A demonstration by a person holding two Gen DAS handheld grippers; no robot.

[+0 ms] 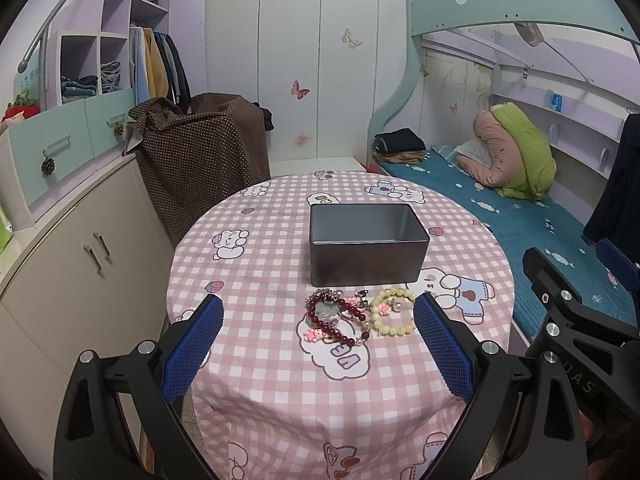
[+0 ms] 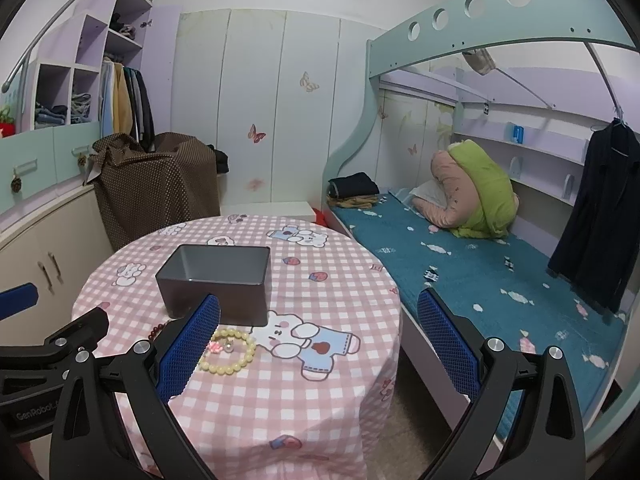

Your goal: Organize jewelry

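Note:
A dark grey open tin box (image 1: 366, 242) (image 2: 216, 280) stands empty near the middle of the round table. In front of it lies a heap of jewelry: a dark red bead bracelet (image 1: 340, 322), a pale yellow bead bracelet (image 1: 392, 312) (image 2: 230, 350), small pink charms (image 1: 314, 335) and silvery pieces (image 1: 326, 294). My left gripper (image 1: 318, 334) hovers open just in front of the heap, holding nothing. My right gripper (image 2: 318, 334) is open and empty over the table's right side; its left finger (image 2: 188, 348) hides most of the red bracelet (image 2: 156, 330).
The table wears a pink checked cloth (image 1: 264, 276) with cartoon prints. A bed with a teal cover (image 2: 480, 280) runs along the right. Beige cabinets (image 1: 80, 264) stand on the left. A brown dotted cloth (image 1: 200, 156) covers something behind the table.

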